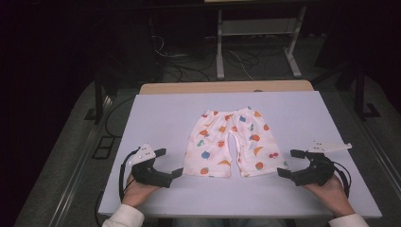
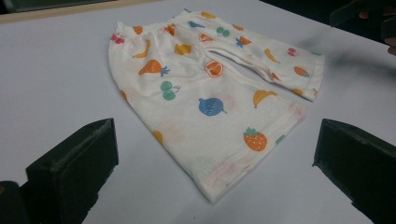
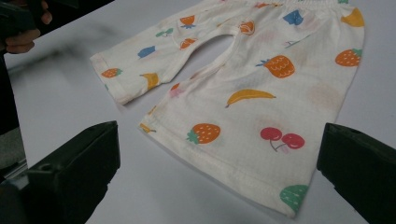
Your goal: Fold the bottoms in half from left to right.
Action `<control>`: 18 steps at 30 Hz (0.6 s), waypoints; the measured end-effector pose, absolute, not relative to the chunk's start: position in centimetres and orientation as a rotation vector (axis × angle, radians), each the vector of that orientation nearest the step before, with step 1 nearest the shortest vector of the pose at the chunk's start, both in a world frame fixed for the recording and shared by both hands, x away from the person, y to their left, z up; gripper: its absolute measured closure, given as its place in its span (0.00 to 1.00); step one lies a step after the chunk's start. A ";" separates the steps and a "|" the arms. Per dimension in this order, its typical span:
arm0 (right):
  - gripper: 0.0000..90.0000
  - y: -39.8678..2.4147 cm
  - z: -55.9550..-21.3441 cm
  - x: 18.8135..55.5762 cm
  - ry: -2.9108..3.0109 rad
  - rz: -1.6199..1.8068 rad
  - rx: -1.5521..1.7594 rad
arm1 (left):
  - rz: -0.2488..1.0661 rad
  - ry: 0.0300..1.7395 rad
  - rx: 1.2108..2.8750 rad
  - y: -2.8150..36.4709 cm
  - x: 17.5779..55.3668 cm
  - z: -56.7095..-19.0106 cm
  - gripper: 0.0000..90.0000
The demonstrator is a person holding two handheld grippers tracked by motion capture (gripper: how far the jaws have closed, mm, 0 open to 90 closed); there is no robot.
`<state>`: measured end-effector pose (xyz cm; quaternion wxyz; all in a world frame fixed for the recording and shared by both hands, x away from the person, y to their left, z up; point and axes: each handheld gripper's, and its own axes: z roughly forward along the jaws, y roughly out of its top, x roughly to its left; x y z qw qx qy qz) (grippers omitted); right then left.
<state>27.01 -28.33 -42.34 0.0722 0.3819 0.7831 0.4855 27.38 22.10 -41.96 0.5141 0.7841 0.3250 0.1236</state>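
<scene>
A small pair of white shorts (image 1: 230, 143) printed with coloured fruit lies flat in the middle of the white table (image 1: 156, 109), waistband far, both leg hems toward me. My left gripper (image 1: 169, 162) rests on the table just left of the left leg hem, jaws wide open and empty. In the left gripper view the shorts (image 2: 205, 93) spread ahead between the jaws. My right gripper (image 1: 290, 163) sits just right of the right leg hem, also open with nothing in it. The right gripper view looks over that hem of the shorts (image 3: 252, 98).
The table's far edge shows a wooden strip (image 1: 227, 87). Beyond it stand a white metal frame (image 1: 257, 38) and cables on the dark floor. Bare tabletop lies on both sides of the shorts and along the near edge.
</scene>
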 end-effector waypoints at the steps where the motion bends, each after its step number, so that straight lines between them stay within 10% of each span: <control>1: 0.00 -28.2 -42.3 27.0 2.357 1.450 1.143 | 0.294 0.785 1.881 22.1 27.4 -42.0 0.00; 18: 0.00 -27.9 -42.0 27.2 2.362 1.423 1.158 | 0.287 0.788 1.893 21.9 27.3 -42.1 0.00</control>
